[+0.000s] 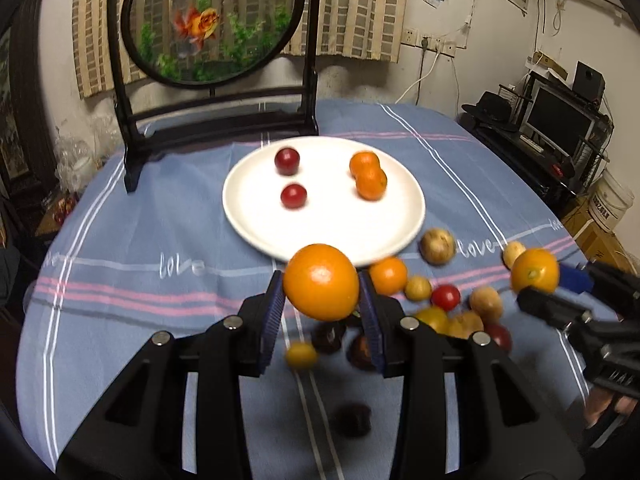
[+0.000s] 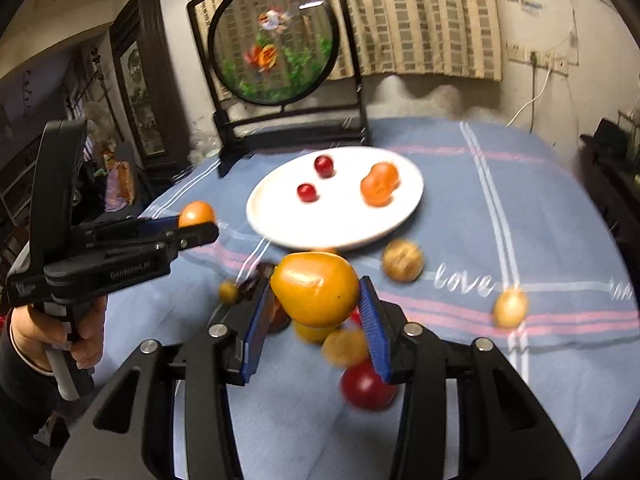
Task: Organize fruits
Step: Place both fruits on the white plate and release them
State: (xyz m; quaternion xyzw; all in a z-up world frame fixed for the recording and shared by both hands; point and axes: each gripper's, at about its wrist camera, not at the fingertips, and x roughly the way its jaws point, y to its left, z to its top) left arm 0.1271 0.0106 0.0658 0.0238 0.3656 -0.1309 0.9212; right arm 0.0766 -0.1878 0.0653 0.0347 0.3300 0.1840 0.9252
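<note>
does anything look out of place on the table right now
Nothing damaged or spilled. The only disorder: loose fruits lie scattered on the tablecloth beside the white plate, which holds just four sorted pieces.

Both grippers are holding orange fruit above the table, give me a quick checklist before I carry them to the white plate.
1. Left gripper shut on round orange fruit: ok.
2. Right gripper shut on yellow-orange fruit: ok.
3. Both fruits lifted above the loose fruit pile: ok.
4. Bare space on round white plate: ok.
5. Two dark red fruits and two small orange fruits grouped apart on the plate: ok.
6. Grip firmness: cannot tell.
</note>
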